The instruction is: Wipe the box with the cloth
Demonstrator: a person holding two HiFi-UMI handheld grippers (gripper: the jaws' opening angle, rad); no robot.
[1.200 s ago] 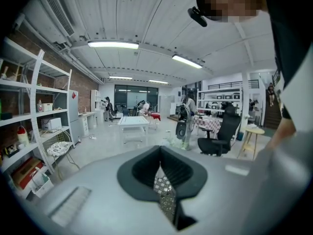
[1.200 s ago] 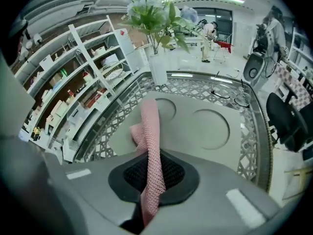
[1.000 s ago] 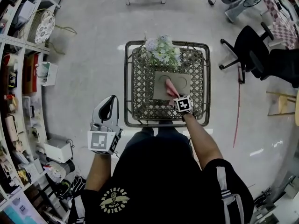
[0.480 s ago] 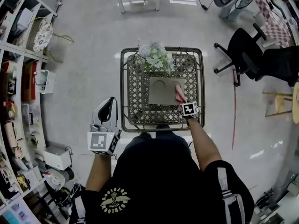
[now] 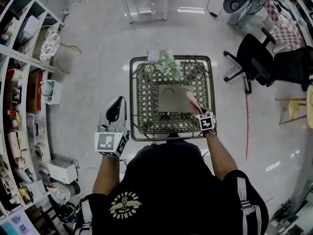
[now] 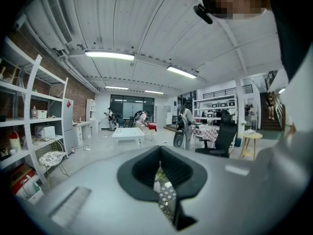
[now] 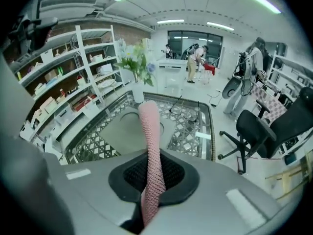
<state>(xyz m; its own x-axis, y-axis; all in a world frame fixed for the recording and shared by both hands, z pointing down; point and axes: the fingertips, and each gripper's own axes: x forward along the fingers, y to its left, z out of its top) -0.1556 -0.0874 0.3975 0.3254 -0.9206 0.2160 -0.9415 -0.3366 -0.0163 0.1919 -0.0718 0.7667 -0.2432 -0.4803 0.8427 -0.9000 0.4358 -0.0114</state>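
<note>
A flat grey-brown box (image 5: 174,98) with two round marks lies on a glass-topped lattice table (image 5: 146,116). My right gripper (image 5: 198,108) is shut on a pink cloth (image 5: 191,101), which reaches over the box's right part. In the right gripper view the pink cloth (image 7: 150,141) runs out from between the jaws over the box (image 7: 128,131). My left gripper (image 5: 115,112) hangs left of the table, off the box, jaws shut with nothing between them; in the left gripper view it (image 6: 160,176) points out across the room.
A vase of flowers (image 5: 165,62) stands at the table's far edge, behind the box. Eyeglasses (image 7: 183,112) lie on the glass at the right. Shelving (image 5: 19,82) lines the left wall. A black office chair (image 5: 254,58) stands to the right.
The right gripper has drawn the pink cloth from the box's middle to its right side and nearer to me. The left gripper has stayed beside the table.
</note>
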